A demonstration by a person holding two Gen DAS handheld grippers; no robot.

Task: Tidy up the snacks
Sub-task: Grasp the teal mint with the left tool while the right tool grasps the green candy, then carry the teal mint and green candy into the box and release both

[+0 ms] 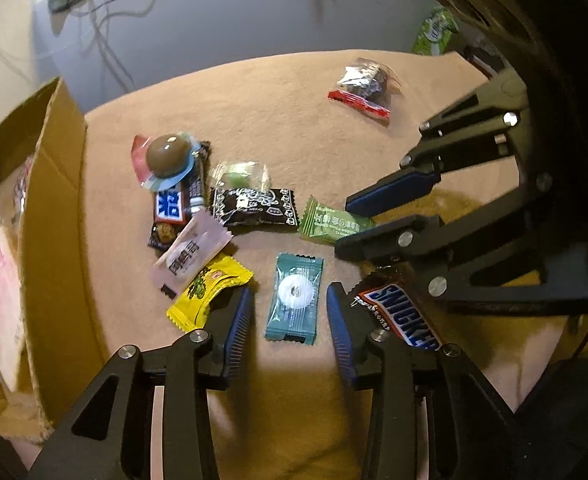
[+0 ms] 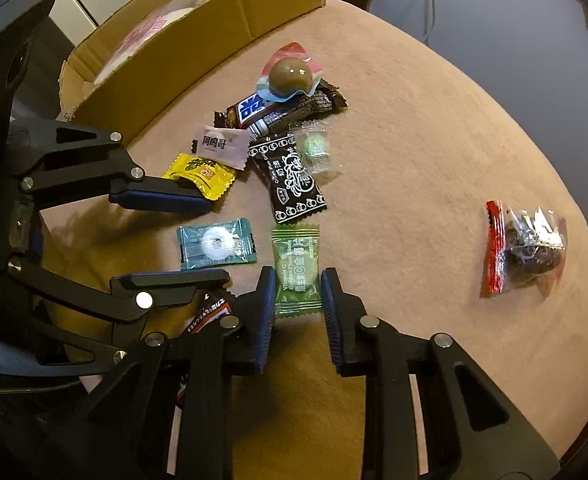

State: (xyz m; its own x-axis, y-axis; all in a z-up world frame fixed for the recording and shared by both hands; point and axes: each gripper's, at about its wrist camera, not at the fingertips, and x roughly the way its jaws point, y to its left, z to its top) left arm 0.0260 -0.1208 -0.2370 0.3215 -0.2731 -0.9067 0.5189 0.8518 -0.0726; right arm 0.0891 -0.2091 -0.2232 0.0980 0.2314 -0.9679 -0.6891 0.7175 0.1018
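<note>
My right claw (image 2: 297, 292) pinches the green candy (image 2: 296, 268); my left claw (image 1: 290, 312) straddles the teal mint (image 1: 294, 300), pads clear, on the counter (image 2: 414, 160).

Counter (image 2: 434, 152): matt tan cloth, napped, slightly fuzzy. Box (image 2: 198, 40): raw brown cardboard, torn rough edge at 9 o'clock end. Teal wrapper (image 1: 294, 300): glossy clear plastic film. Green wrapper (image 2: 296, 268): shiny crinkled plastic. Left tongs (image 1: 290, 312), right tongs (image 2: 298, 300): matt black plastic links, bright metal rivets, ribbed blue rubbery pads (image 1: 240, 320).
</note>
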